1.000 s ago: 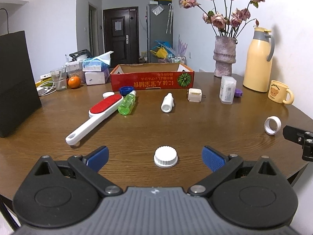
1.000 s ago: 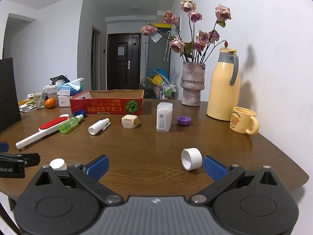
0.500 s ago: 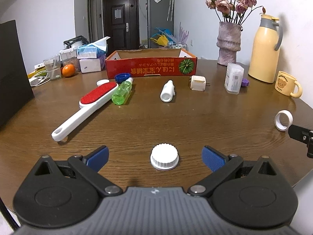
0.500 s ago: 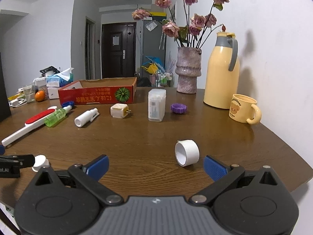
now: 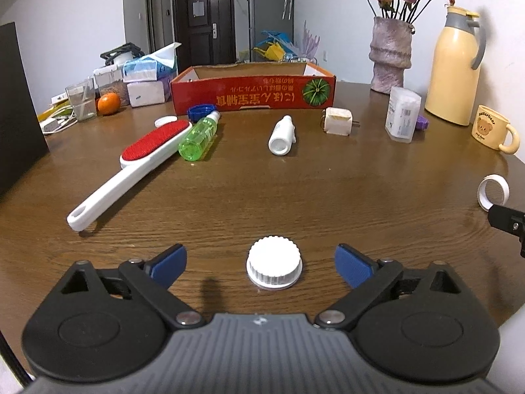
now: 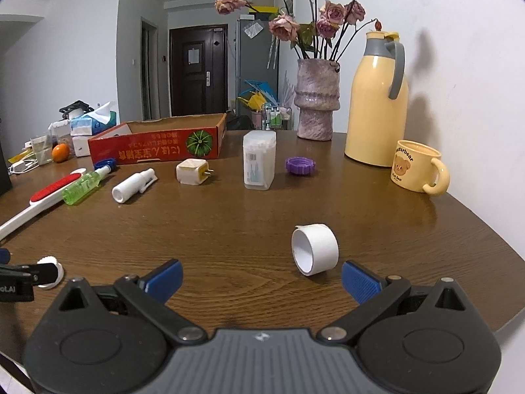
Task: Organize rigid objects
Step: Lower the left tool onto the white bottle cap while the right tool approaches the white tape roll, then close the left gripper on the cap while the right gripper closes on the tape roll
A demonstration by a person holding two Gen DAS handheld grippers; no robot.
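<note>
Our left gripper [image 5: 261, 264] hangs wide apart around the ridged white plastic cap [image 5: 274, 266] on the brown wooden table [image 5: 328, 197], touching neither pad. Our right gripper [image 6: 262, 277] gapes too, the white tape ring [image 6: 315, 248] just beyond its right pad. Only the right view shows the purple cap [image 6: 300, 165] fully; the red cardboard box [image 5: 254, 93] sits far.

Dark wood surface [image 5: 328, 197], visible grain, slight sheen. White cap [image 5: 274, 266]: ribbed matt plastic. Green bottle [image 5: 198, 136] is clear glossy plastic. Red box [image 5: 252, 93] looks like printed cardboard. Vase [image 6: 316, 98]: rough, mottled finish. Yellow jug [image 6: 375, 98] smooth w/ grey plastic handle. Mug [image 6: 416, 169] glossy.
</note>
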